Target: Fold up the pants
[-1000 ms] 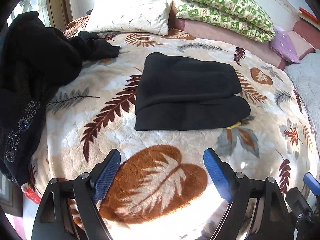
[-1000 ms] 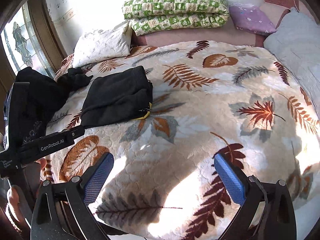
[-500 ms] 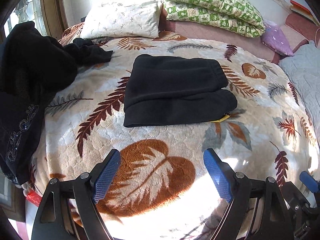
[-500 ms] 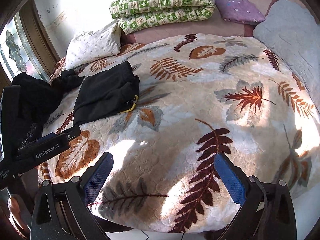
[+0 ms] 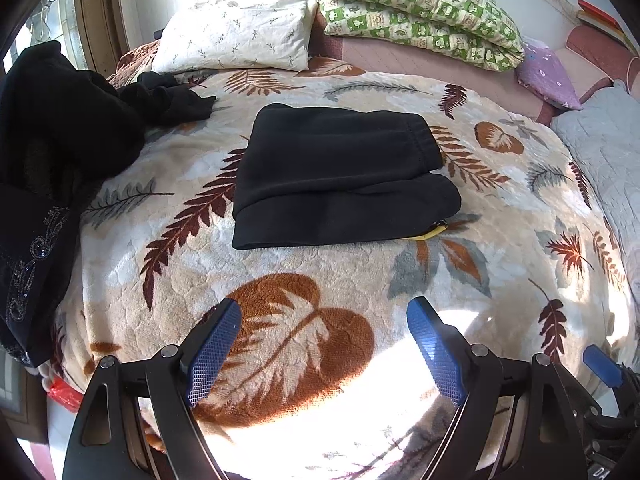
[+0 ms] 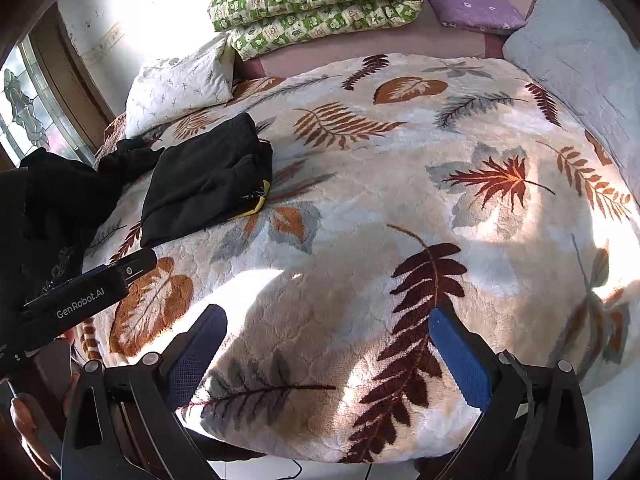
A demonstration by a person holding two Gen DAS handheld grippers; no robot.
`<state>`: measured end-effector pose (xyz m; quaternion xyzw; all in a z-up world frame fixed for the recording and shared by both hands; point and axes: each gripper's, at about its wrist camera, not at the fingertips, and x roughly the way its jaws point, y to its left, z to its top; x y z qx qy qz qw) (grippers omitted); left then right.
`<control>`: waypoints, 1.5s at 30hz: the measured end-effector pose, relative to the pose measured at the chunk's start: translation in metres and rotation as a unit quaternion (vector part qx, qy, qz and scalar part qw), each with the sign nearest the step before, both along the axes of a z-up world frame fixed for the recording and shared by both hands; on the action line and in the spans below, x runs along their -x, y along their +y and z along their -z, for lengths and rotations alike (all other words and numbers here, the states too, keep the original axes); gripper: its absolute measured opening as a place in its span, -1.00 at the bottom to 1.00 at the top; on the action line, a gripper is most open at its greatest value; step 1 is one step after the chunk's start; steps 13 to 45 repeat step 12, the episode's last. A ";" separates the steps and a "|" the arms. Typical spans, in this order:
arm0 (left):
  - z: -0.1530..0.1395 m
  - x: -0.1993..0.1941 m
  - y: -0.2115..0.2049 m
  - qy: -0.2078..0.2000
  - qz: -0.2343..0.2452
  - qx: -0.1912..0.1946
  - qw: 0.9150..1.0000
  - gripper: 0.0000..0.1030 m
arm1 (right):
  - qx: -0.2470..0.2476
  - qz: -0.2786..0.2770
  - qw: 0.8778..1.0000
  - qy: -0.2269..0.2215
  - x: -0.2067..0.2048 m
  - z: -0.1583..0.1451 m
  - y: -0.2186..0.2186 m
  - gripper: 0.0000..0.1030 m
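Observation:
Black pants (image 5: 340,176) lie folded into a flat rectangle on the leaf-patterned blanket (image 5: 280,272), with a yellow tag at their near right corner. They also show at the left in the right wrist view (image 6: 208,184). My left gripper (image 5: 324,344) is open and empty, held near the bed's front edge, well short of the pants. My right gripper (image 6: 328,356) is open and empty above the blanket's front edge, far right of the pants. The left gripper's body (image 6: 80,300) shows at the left in the right wrist view.
A heap of black clothes (image 5: 52,168) lies at the bed's left edge. A white pillow (image 5: 236,40), a green checked quilt (image 5: 420,12), a purple pillow (image 5: 544,72) and a grey quilt (image 5: 604,152) sit at the back and right.
Both grippers have drawn back from the bed and away from the folded pants. The pants have not moved. Both stay open.

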<state>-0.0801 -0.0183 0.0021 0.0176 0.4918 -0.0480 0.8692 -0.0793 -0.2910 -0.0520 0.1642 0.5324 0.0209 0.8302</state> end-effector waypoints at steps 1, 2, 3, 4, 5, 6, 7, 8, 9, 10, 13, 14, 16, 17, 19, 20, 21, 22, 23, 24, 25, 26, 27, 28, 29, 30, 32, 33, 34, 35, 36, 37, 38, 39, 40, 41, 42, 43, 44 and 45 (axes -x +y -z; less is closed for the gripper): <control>-0.001 0.000 -0.001 -0.001 0.001 0.002 1.000 0.66 | 0.000 0.000 1.000 0.001 -0.001 0.001 -0.001 0.97; -0.002 0.000 -0.003 -0.003 0.003 0.003 1.000 0.66 | 0.000 0.001 1.000 0.001 0.000 0.001 0.000 0.97; -0.003 0.001 -0.005 -0.008 0.007 0.006 1.000 0.64 | 0.000 0.002 1.000 0.001 0.000 0.001 0.000 0.97; -0.005 0.002 -0.007 -0.013 0.011 0.008 1.000 0.63 | -0.001 0.003 1.000 0.002 0.000 0.001 -0.001 0.97; -0.007 0.002 -0.009 -0.019 0.013 0.007 1.000 0.61 | -0.002 0.003 1.000 0.003 0.000 0.001 -0.001 0.97; -0.009 0.003 -0.010 -0.022 0.015 0.009 1.000 0.60 | -0.002 0.004 1.000 0.003 0.000 0.002 -0.002 0.97; -0.011 0.003 -0.011 -0.023 0.019 0.012 0.999 0.60 | -0.003 0.005 1.000 0.004 0.000 0.002 -0.002 0.97; -0.012 0.003 -0.011 -0.025 0.018 0.012 0.999 0.60 | -0.003 0.005 1.000 0.006 0.000 0.003 -0.003 0.97; -0.013 0.004 -0.011 -0.027 0.018 0.013 0.999 0.61 | -0.004 0.006 1.000 0.007 0.001 0.003 -0.003 0.97; -0.013 0.005 -0.011 -0.029 0.018 0.011 0.999 0.63 | -0.005 0.007 1.000 0.007 0.000 0.004 -0.004 0.97; -0.013 0.006 -0.011 -0.031 0.020 0.005 0.999 0.64 | -0.006 0.009 1.000 0.009 0.000 0.004 -0.005 0.97; -0.013 0.006 -0.011 -0.031 0.020 0.005 0.999 0.64 | -0.006 0.009 1.000 0.009 0.000 0.004 -0.005 0.97; -0.013 0.006 -0.011 -0.031 0.020 0.005 0.999 0.64 | -0.006 0.009 1.000 0.009 0.000 0.004 -0.005 0.97; -0.013 0.006 -0.011 -0.031 0.020 0.005 0.999 0.64 | -0.006 0.009 1.000 0.009 0.000 0.004 -0.005 0.97; -0.013 0.006 -0.011 -0.031 0.020 0.005 0.999 0.64 | -0.006 0.009 1.000 0.009 0.000 0.004 -0.005 0.97; -0.013 0.006 -0.011 -0.031 0.020 0.005 0.999 0.64 | -0.006 0.009 1.000 0.009 0.000 0.004 -0.005 0.97; -0.013 0.006 -0.011 -0.031 0.020 0.005 0.999 0.64 | -0.006 0.009 1.000 0.009 0.000 0.004 -0.005 0.97; -0.013 0.006 -0.011 -0.031 0.020 0.005 0.999 0.64 | -0.006 0.009 1.000 0.009 0.000 0.004 -0.005 0.97; -0.013 0.006 -0.011 -0.031 0.020 0.005 0.999 0.64 | -0.006 0.009 1.000 0.009 0.000 0.004 -0.005 0.97; -0.013 0.006 -0.011 -0.031 0.020 0.005 0.999 0.64 | -0.006 0.009 1.000 0.009 0.000 0.004 -0.005 0.97; -0.013 0.006 -0.011 -0.031 0.020 0.005 0.999 0.64 | -0.006 0.009 1.000 0.009 0.000 0.004 -0.005 0.97; -0.013 0.006 -0.011 -0.031 0.020 0.005 0.999 0.64 | -0.006 0.009 1.000 0.009 0.000 0.004 -0.005 0.97; -0.013 0.006 -0.011 -0.031 0.020 0.005 0.999 0.64 | -0.006 0.009 1.000 0.009 0.000 0.004 -0.005 0.97; -0.013 0.006 -0.011 -0.031 0.020 0.005 0.999 0.64 | -0.006 0.009 1.000 0.009 0.000 0.004 -0.005 0.97; -0.013 0.006 -0.011 -0.031 0.020 0.005 0.999 0.64 | -0.006 0.009 1.000 0.009 0.000 0.004 -0.005 0.97; -0.013 0.006 -0.011 -0.031 0.020 0.005 0.999 0.64 | -0.006 0.009 1.000 0.009 0.000 0.004 -0.005 0.97; -0.013 0.006 -0.011 -0.031 0.020 0.005 0.999 0.64 | -0.006 0.009 1.000 0.009 0.000 0.004 -0.005 0.97; -0.013 0.006 -0.011 -0.031 0.020 0.005 0.999 0.64 | -0.006 0.009 1.000 0.009 0.000 0.004 -0.005 0.97; -0.013 0.006 -0.011 -0.031 0.020 0.005 0.999 0.64 | -0.006 0.009 1.000 0.009 0.000 0.004 -0.005 0.97; -0.013 0.006 -0.011 -0.031 0.020 0.005 0.999 0.64 | -0.006 0.009 1.000 0.009 0.000 0.004 -0.005 0.97; -0.013 0.006 -0.011 -0.031 0.020 0.005 0.999 0.64 | -0.006 0.009 1.000 0.009 0.000 0.004 -0.005 0.97; -0.013 0.006 -0.011 -0.031 0.020 0.005 0.999 0.64 | -0.006 0.009 1.000 0.009 0.000 0.004 -0.005 0.97; -0.013 0.006 -0.011 -0.031 0.020 0.005 0.999 0.64 | -0.006 0.009 1.000 0.009 0.000 0.004 -0.005 0.97; -0.013 0.006 -0.011 -0.031 0.020 0.005 0.999 0.64 | -0.006 0.009 1.000 0.009 0.000 0.004 -0.005 0.97; -0.013 0.006 -0.011 -0.031 0.020 0.005 0.999 0.64 | -0.006 0.009 1.000 0.009 0.000 0.004 -0.005 0.97; -0.013 0.006 -0.011 -0.031 0.020 0.005 0.999 0.64 | -0.006 0.009 1.000 0.009 0.000 0.004 -0.005 0.97; -0.013 0.006 -0.011 -0.031 0.020 0.005 0.999 0.64 | -0.006 0.009 1.000 0.009 0.000 0.004 -0.005 0.97; -0.013 0.006 -0.011 -0.031 0.020 0.005 0.999 0.64 | -0.006 0.009 1.000 0.009 0.000 0.004 -0.005 0.97; -0.013 0.006 -0.011 -0.031 0.020 0.005 0.999 0.64 | -0.006 0.009 1.000 0.009 0.000 0.004 -0.005 0.97; -0.013 0.006 -0.011 -0.031 0.020 0.005 0.999 0.64 | -0.006 0.009 1.000 0.009 0.000 0.004 -0.005 0.97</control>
